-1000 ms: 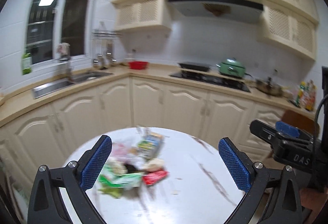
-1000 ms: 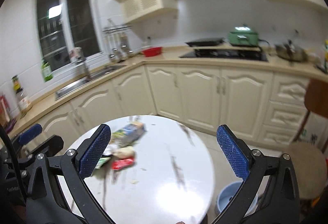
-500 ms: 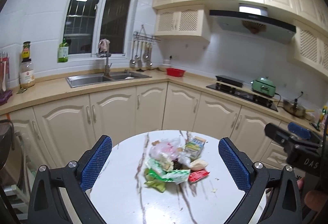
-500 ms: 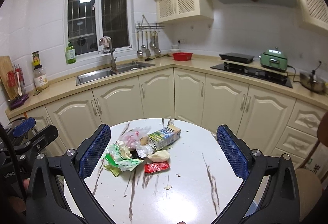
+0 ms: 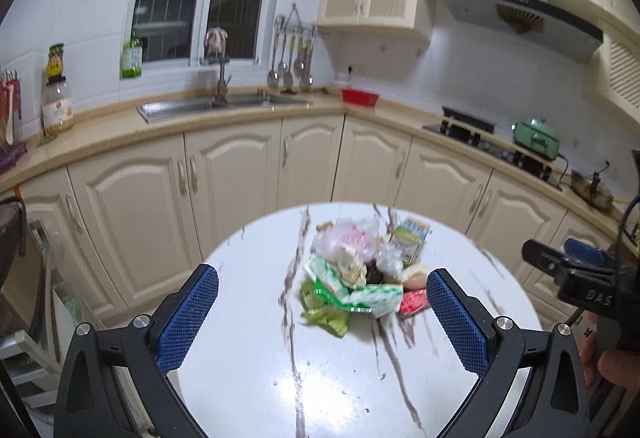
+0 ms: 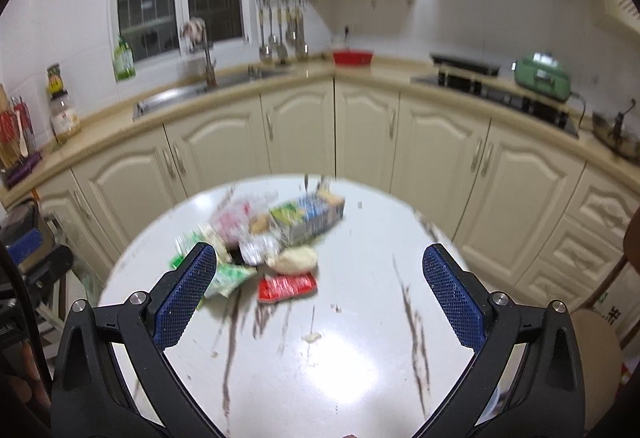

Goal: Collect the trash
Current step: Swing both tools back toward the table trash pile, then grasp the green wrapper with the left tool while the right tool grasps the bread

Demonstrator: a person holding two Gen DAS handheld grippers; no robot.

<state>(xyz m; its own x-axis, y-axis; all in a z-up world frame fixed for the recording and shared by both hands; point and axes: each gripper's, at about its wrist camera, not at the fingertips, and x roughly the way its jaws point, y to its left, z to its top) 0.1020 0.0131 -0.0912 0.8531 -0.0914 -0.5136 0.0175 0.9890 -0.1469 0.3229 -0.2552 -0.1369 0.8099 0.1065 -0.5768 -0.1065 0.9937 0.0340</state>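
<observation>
Trash [image 5: 360, 274] lies heaped on the far half of the round table [image 5: 320, 378], ahead of both my grippers and touching neither. My left gripper [image 5: 322, 312] has its fingers spread wide and empty, and the heap shows between them; my right gripper [image 6: 320, 288] is just as wide and empty, with the heap to the left of its gap and its left finger [image 6: 186, 294] covering the near-left wrappers in that view. The pile looks light and mostly soft: green wrappers [image 5: 348, 296] at the near edge, a pink bag [image 5: 346, 238] at the far side, clear crumpled film in the middle. These should crush easily and may slide on the glossy top, so I would pinch a raised fold, not a flat face. The red packet [image 6: 287, 286] lies flat at the near right, thin and probably slick; an edge is the only hold I can see. The carton [image 6: 310, 217] at the far right looks the stiffest piece, best taken across its narrow sides. A pale lump [image 6: 294, 260] beside the packet is too blurred to name. Small crumbs [image 6: 312, 337] dot the near table, likely too fine to pinch.
</observation>
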